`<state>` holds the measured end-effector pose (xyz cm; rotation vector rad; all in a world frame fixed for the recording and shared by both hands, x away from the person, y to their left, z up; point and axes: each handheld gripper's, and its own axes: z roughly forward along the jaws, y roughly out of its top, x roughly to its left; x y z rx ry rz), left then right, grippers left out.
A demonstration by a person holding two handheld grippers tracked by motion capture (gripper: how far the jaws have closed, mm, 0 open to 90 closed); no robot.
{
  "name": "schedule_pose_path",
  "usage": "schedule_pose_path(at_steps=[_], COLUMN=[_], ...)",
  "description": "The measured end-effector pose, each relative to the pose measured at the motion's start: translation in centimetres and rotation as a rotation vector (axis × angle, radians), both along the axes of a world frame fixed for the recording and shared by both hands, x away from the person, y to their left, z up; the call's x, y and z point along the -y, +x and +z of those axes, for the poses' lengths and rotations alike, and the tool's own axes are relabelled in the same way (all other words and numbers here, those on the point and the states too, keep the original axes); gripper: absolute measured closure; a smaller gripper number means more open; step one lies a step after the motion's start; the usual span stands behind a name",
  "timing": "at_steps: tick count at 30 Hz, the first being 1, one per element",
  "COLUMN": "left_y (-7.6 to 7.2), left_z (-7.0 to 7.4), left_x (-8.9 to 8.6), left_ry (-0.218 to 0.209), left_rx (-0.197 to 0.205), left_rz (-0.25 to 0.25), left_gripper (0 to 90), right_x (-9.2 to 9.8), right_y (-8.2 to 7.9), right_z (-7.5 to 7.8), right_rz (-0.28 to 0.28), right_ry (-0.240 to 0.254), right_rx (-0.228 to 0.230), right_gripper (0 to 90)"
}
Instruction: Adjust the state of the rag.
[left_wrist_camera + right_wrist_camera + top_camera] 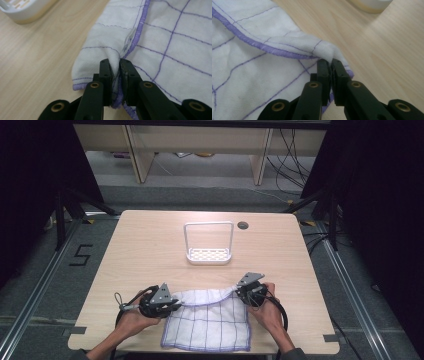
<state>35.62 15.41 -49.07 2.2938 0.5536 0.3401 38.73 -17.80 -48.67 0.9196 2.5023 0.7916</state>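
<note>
Black fingers [107,75] of the left gripper [115,75] are pressed together on a bunched corner of a white cloth [170,42], its purple hem caught between them. Seen from the left gripper view, a small label sits on the hem just beyond the pinch, and the purple grid lines run off across the fabric; the high view is too far off to show either the label or the pinch itself. Likewise, the right gripper [331,72] has its fingers [323,75] clamped on another corner of the cloth [249,75], where the hemmed edge folds up into a small peak.

From above, both grippers, left [172,304] and right [239,289], hold the far corners of the cloth [210,325], which lies on the near part of the counter [150,245] with its front edge close to the counter's rim. Each hand [135,316] is wrapped around its gripper, and the forearms are cut off at the bottom. A white rack [209,255] with a tall hoop handle stands well beyond the cloth, near the middle of the counter. Only a blurred corner of that rack [22,10] reaches the left gripper view, and a blurred pale edge shows at the top of the right gripper view.
</note>
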Motion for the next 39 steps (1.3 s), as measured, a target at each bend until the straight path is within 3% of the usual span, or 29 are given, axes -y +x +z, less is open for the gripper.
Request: schedule_pose_path(at_steps=[2,4,5,8,9,10,11,12,14,17,20,21,22,24,27,29,32,33,35,36,39], left_y=[0.3,0.8,0.9,1.8,1.9,2.0,2.2,2.2,2.8,4.0,5.9,5.9,7.2,8.6,10.4,11.0,11.4,11.4,11.3,10.9,9.7], left_z=[0.6,1.3,1.6,2.4,2.5,2.6,2.7,2.7,2.7,3.1,3.0,3.0,2.6,1.9,0.5,-0.3,-0.9,-0.9,-0.8,-0.7,0.2], left_x=[-0.2,-0.3,-0.2,-0.6,-0.7,-0.8,-0.9,-0.9,-0.9,-1.0,-0.9,-0.9,-0.7,-0.4,-0.3,-0.4,-0.6,-0.6,-0.8,-1.0,-1.7], left_ry=[-0.041,-0.058,-0.067,-0.075,-0.084,-0.096,-0.08,-0.082,-0.102,-0.062,-0.06,-0.06,-0.032,-0.019,-0.003,-0.003,-0.006,-0.007,-0.01,-0.02,-0.022], left_rx=[0.013,-0.006,-0.049,-0.058,-0.063,-0.056,-0.056,-0.06,-0.08,-0.051,-0.054,-0.054,-0.059,-0.064,-0.107,-0.134,-0.134,-0.133,-0.125,-0.11,-0.076], left_rz=[0.003,-0.01,-0.016,-0.012,-0.005,0.003,0.001,0.01,0.01,0.031,0.071,0.071,0.083,0.114,0.153,0.165,0.192,0.202,0.219,0.243,0.272], left_gripper=[80.2,79.9,78.9,77.3,77.8,78.6,79.6,80.9,81.5,82.0,81.9,81.8,81.3,80.3,78.6,77.8,72.9,67.9,56.6,52.4,42.7], right_x=[0.0,0.1,0.2,0.3,0.3,0.4,0.4,0.3,0.4,0.3,0.1,0.0,-0.1,-0.1,-0.1,-0.2,-0.1,-0.2,-0.2,-0.1,0.5], right_y=[0.1,0.3,0.5,0.8,1.1,1.1,1.4,1.3,1.6,2.2,3.0,3.4,3.9,4.7,6.0,6.8,7.2,7.3,7.2,6.8,6.3], right_z=[0.4,1.1,1.2,1.9,1.9,2.1,2.1,2.2,2.2,2.3,2.1,2.1,1.7,1.3,0.4,-0.3,-0.6,-0.8,-0.5,0.3,1.4], right_rz=[-0.005,-0.01,-0.009,-0.052,-0.045,-0.061,-0.034,-0.053,-0.047,-0.054,-0.075,-0.081,-0.089,-0.114,-0.151,-0.209,-0.247,-0.236,-0.232,-0.202,-0.205], right_ry=[0.022,0.049,0.073,0.124,0.142,0.135,0.126,0.141,0.133,0.138,0.157,0.152,0.154,0.156,0.171,0.189,0.177,0.167,0.158,0.109,0.13], right_rx=[0.015,-0.017,-0.014,-0.089,-0.075,-0.094,-0.071,-0.094,-0.094,-0.098,-0.096,-0.106,-0.094,-0.115,-0.113,-0.12,-0.133,-0.102,-0.108,-0.041,-0.023], right_gripper=[87.2,87.2,87.1,86.9,86.9,86.9,86.9,86.9,86.9,86.9,86.9,86.8,86.7,86.1,82.1,76.6,71.6,69.4,66.9,64.2,63.0])
